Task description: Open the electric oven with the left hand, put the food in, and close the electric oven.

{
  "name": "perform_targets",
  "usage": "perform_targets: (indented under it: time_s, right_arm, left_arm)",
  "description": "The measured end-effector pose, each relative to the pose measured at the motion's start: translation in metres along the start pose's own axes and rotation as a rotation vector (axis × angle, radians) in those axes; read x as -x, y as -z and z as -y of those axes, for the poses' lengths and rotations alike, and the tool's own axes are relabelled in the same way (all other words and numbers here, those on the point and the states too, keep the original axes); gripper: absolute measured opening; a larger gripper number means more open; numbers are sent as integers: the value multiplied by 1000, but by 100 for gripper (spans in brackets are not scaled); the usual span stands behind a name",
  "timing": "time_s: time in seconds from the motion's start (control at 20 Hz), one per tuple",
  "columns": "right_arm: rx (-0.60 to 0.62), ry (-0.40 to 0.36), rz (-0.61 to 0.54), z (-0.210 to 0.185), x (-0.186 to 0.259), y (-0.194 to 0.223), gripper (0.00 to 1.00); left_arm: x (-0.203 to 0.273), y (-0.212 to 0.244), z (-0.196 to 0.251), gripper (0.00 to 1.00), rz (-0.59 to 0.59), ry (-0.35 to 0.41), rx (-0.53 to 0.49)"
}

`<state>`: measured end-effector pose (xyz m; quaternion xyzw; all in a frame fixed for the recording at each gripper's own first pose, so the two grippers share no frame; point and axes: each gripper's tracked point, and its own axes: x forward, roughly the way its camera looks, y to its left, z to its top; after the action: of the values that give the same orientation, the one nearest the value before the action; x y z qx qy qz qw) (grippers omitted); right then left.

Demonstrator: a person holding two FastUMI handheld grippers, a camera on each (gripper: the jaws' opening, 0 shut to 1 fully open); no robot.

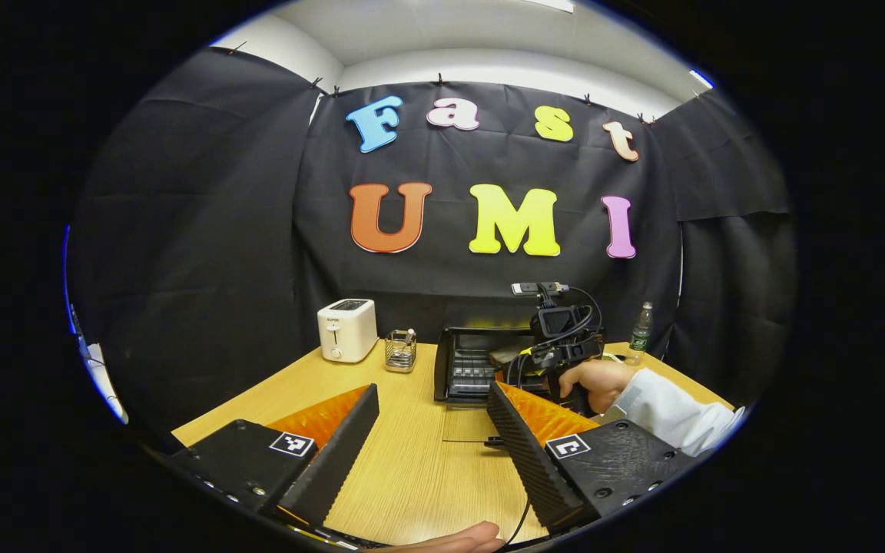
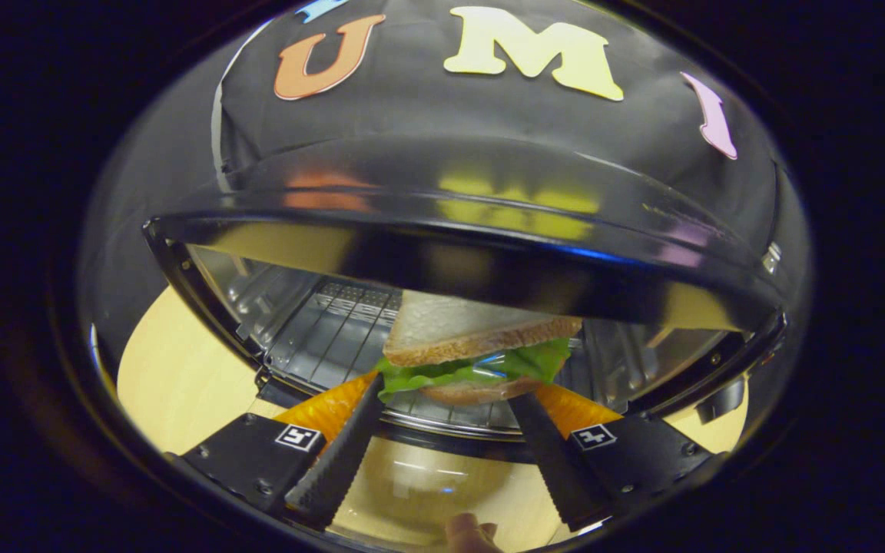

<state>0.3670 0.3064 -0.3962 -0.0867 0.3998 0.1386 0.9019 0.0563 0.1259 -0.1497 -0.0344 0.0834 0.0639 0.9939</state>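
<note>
Between the right gripper's (image 2: 442, 392) clenched fingers sits the sandwich (image 2: 473, 346), pinched at its near edge and poised in the mouth of the open electric oven (image 2: 442, 223) over the rack (image 2: 335, 330). Soft, light and loosely stacked, it probably wants a gentle squeeze across both bread slices. Well back over the table (image 1: 404, 461), the left gripper (image 1: 431, 418) hangs released.

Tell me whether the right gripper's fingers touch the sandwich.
Touching: in the right gripper view both fingers press the sandwich from either side.

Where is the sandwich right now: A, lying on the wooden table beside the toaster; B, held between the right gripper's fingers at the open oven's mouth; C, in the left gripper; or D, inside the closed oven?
B: the right gripper grips the sandwich just over the rack of the open electric oven.
</note>
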Motion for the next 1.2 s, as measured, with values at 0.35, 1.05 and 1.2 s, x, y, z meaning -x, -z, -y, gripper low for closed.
perform_targets:
  time_s: [0.35, 1.05, 1.2]
  right_arm:
    - [-47, -59, 4, -1, 31, 4, 100]
    - [-88, -166, 389, 35, 222, -20, 97]
    - [-126, -164, 504, 58, 261, -26, 96]
  left_arm:
    - [0, 9, 1, 94, -24, -7, 1]
    - [-36, 71, 35, 94, -177, 21, -24]
    - [-52, 90, 67, 94, -217, 107, 6]
